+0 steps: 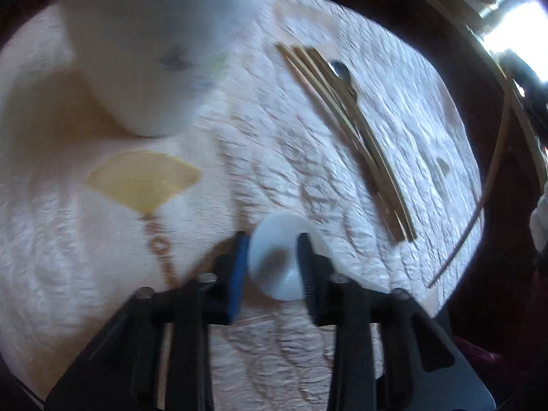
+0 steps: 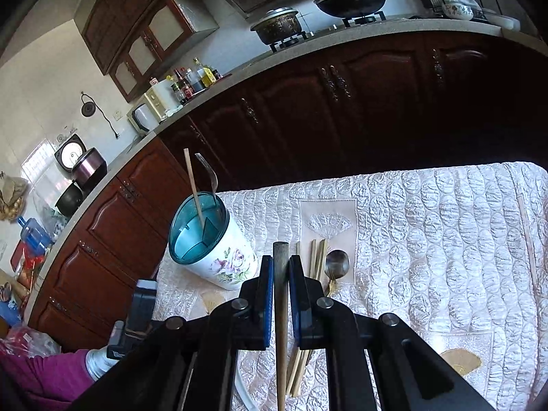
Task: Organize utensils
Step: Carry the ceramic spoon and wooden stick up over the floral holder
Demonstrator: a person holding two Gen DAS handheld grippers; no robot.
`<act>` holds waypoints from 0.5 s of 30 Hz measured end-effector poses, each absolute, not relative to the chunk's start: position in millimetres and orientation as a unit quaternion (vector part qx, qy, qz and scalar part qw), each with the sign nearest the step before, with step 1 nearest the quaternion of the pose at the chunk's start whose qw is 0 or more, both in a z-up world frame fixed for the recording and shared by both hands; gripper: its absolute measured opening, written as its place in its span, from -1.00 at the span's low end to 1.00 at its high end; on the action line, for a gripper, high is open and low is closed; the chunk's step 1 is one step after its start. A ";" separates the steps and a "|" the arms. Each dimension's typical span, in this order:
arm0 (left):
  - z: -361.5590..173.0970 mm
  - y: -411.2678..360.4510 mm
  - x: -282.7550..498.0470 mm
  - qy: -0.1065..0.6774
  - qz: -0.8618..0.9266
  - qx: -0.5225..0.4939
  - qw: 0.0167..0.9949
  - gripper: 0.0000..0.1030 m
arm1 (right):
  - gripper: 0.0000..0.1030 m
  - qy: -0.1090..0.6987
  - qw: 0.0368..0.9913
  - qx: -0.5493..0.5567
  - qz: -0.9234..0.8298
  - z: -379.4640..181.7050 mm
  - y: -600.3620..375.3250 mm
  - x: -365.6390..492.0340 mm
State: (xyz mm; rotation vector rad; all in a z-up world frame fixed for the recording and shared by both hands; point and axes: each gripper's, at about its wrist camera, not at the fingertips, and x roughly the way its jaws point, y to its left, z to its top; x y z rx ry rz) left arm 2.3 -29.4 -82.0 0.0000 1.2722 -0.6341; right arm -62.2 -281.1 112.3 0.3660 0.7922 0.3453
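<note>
Kitchen, dark wood cabinets, quilted cream cloth over the tabletop (image 2: 428, 239). Utensil holder (image 2: 219, 253), teal-rimmed with a floral print, stands upright, already carrying a chopstick and a fork. Right gripper (image 2: 281, 270) is pinching a dark-handled utensil (image 2: 281, 308), long axis running straight ahead between the fingers; the holder sits ahead and to its left, near. Left gripper (image 1: 272, 257) is clamped on a white spoon (image 1: 277, 257), blurred. Loose chopsticks (image 1: 346, 130) and a metal spoon (image 1: 339, 70) lie on the cloth.
</note>
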 end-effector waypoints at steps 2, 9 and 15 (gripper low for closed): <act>-81.7 -36.9 -2.3 0.574 -0.289 0.027 0.765 -0.65 | -0.84 0.381 0.891 0.181 0.166 111.9 -281.1 -61.0; -59.7 -20.9 -6.5 0.558 -0.295 -0.009 0.775 -0.91 | -0.84 0.372 0.895 0.174 0.176 120.2 -275.0 -61.8; -6.7 0.9 -16.9 0.511 -0.296 -0.021 0.807 -0.99 | -0.84 0.348 0.903 0.169 0.188 142.3 -267.1 -59.8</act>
